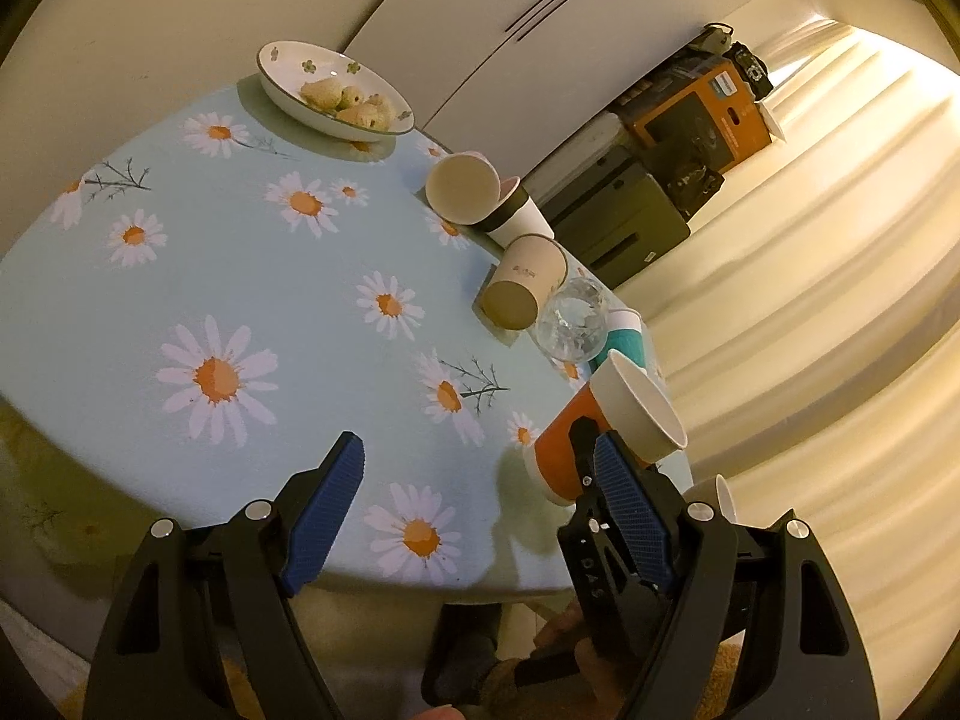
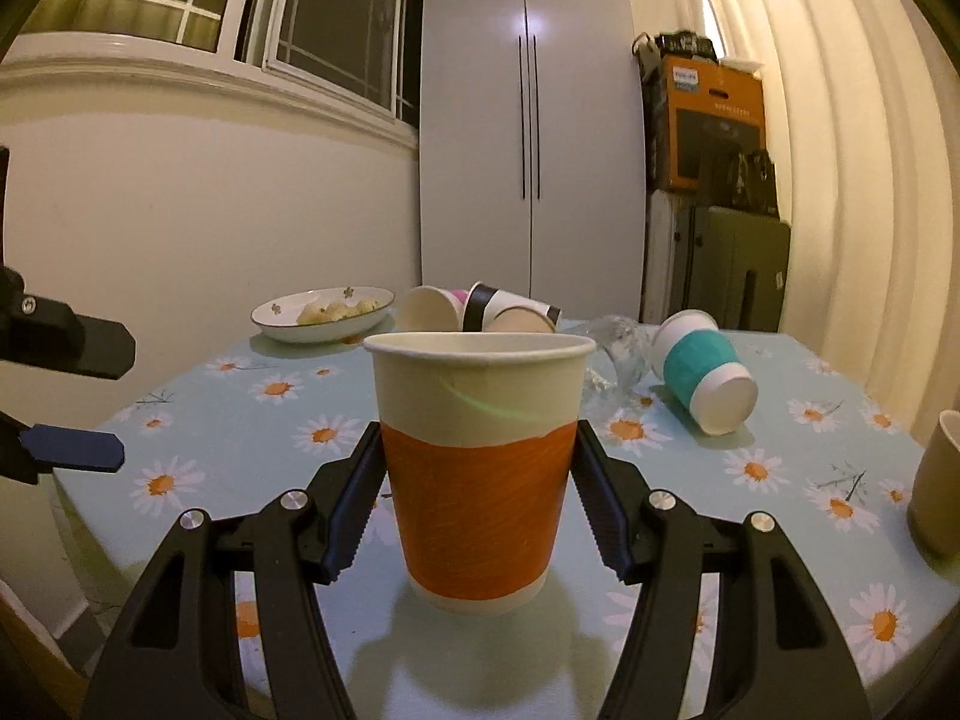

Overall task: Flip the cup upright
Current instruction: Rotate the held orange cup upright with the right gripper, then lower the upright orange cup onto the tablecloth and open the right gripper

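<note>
The left gripper (image 1: 480, 516) hangs over the worktop (image 1: 180, 276) with jaws wide and empty. Centre-right, the orange cup (image 2: 480, 480) stands mouth-up between the right gripper (image 2: 477, 516) jaws, seemingly pinched. Flipping looks done; release remains, other cups lie tipped.

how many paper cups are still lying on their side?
4: teal cup right of the glass; three by the plate: pink-lined cup, black-banded cup, plain cup. Others may be hidden.

Left wrist view high, looking down; right low, close; both share orange cup (image 1: 570, 450) (image 2: 480, 462).
</note>
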A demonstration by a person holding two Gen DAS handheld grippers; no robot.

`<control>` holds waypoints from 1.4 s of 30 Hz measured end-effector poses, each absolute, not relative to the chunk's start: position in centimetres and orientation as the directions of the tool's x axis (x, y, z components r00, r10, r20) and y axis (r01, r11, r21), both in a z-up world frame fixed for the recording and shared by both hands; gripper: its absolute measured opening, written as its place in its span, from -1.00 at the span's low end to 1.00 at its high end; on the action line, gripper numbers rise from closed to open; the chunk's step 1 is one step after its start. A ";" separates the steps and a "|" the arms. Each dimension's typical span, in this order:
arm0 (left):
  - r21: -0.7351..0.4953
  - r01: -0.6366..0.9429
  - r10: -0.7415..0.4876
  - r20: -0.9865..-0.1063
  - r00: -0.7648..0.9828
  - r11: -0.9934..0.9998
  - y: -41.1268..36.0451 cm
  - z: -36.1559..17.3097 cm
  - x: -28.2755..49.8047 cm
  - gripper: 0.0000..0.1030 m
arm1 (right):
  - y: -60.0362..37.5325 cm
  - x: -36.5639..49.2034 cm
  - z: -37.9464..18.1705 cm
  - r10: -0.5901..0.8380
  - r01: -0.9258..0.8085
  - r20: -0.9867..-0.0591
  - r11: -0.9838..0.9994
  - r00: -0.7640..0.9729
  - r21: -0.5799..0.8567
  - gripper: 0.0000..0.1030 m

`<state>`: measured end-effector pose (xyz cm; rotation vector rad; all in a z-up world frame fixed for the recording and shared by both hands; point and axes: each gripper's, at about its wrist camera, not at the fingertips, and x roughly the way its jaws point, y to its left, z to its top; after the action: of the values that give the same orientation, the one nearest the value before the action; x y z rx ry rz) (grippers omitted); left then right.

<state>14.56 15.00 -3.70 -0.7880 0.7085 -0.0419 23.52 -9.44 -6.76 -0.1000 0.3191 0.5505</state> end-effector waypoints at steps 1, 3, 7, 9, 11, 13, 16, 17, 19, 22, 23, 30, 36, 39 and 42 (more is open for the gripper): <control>-0.663 -0.219 -0.290 -0.567 0.771 0.716 15.0 -3.7 14.6 0.50 | -9.4 23.6 -6.9 0.494 -0.527 -0.322 0.850 0.808 -0.017 0.20; -0.661 -0.219 -0.288 -0.568 0.771 0.718 15.0 -3.6 14.6 0.50 | -9.3 23.8 -7.2 0.487 -0.521 -0.322 0.853 0.812 -0.024 0.20; -0.657 -0.223 -0.283 -0.572 0.770 0.720 15.1 -3.8 14.7 0.50 | -9.0 23.7 -7.9 0.479 -0.524 -0.331 0.850 0.813 -0.056 0.20; -0.659 -0.223 -0.284 -0.570 0.771 0.718 15.1 -3.8 14.7 0.50 | -9.0 23.7 -8.2 0.475 -0.522 -0.337 0.851 0.813 -0.062 0.21; -0.657 -0.224 -0.282 -0.572 0.770 0.720 15.1 -3.8 14.7 0.50 | -9.1 23.5 -8.3 0.471 -0.519 -0.333 0.852 0.817 -0.068 0.21; -0.658 -0.224 -0.283 -0.571 0.771 0.719 15.1 -3.8 14.7 0.50 | -9.2 23.3 -8.3 0.473 -0.522 -0.334 0.850 0.815 -0.070 0.21; -0.656 -0.225 -0.282 -0.573 0.769 0.720 15.1 -3.9 14.8 0.50 | -9.3 22.9 -8.4 0.479 -0.529 -0.338 0.845 0.810 -0.069 0.21; -0.657 -0.225 -0.282 -0.573 0.769 0.720 15.2 -3.9 14.8 0.50 | -9.3 22.8 -8.4 0.481 -0.532 -0.340 0.844 0.809 -0.072 0.21; -0.656 -0.225 -0.281 -0.572 0.770 0.720 15.2 -3.8 14.8 0.50 | -9.4 22.7 -8.4 0.477 -0.527 -0.344 0.848 0.809 -0.065 0.21; -0.658 -0.224 -0.283 -0.572 0.770 0.719 15.2 -3.9 14.8 0.50 | -9.5 22.6 -8.6 0.468 -0.517 -0.360 0.854 0.807 -0.049 0.25; -0.657 -0.224 -0.284 -0.573 0.769 0.720 15.2 -3.9 14.9 0.50 | -9.5 22.5 -8.7 0.467 -0.517 -0.366 0.855 0.805 -0.046 0.34; -0.649 -0.225 -0.280 -0.579 0.765 0.727 14.8 -4.0 14.7 0.50 | -9.9 22.5 -8.5 0.463 -0.507 -0.375 0.862 0.803 -0.024 0.61; -0.655 -0.226 -0.282 -0.575 0.768 0.721 14.8 -4.0 14.5 0.50 | -11.0 22.2 -7.1 0.480 -0.512 -0.373 0.859 0.794 0.014 0.71; -0.655 -0.224 -0.280 -0.573 0.770 0.722 14.8 -4.0 14.4 0.50 | -11.6 21.8 -6.4 0.485 -0.510 -0.368 0.859 0.793 0.033 0.72; -0.658 -0.225 -0.282 -0.572 0.770 0.719 15.0 -4.0 14.3 0.50 | -12.3 21.2 -5.8 0.491 -0.511 -0.367 0.858 0.790 0.048 0.73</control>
<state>14.33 14.95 -4.03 -0.7854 0.7094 -0.0350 21.18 -12.28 -5.85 -0.0544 0.3800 0.5399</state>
